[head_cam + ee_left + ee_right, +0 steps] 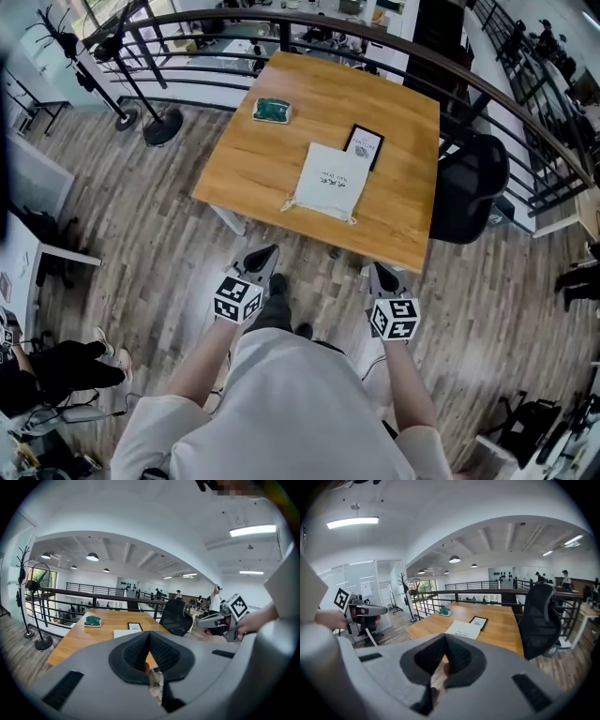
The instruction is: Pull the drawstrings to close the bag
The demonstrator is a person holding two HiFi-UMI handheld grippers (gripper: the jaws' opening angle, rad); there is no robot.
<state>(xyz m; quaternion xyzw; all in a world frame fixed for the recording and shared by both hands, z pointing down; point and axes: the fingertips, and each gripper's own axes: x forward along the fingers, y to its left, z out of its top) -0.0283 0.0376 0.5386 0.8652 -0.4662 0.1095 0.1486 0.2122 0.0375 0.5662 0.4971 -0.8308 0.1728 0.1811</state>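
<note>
A white drawstring bag (pixel 327 181) lies flat on the wooden table (pixel 253 159), its mouth toward the near edge, with a cord loop showing at each near corner. The bag also shows in the left gripper view (pixel 123 633) and the right gripper view (pixel 463 629). My left gripper (pixel 265 254) is shut and empty, held over the floor short of the table's near edge. My right gripper (pixel 381 275) is likewise shut and empty, short of the near edge to the right. Both jaw pairs (pixel 149 641) (pixel 444 645) point toward the table.
A black-framed card (pixel 365 145) lies beside the bag's far end, and a green object (pixel 272 111) sits at the table's far left. A black office chair (pixel 472 187) stands at the table's right side. A railing (pixel 394 47) runs behind the table, with a coat stand (pixel 131 89) to the left.
</note>
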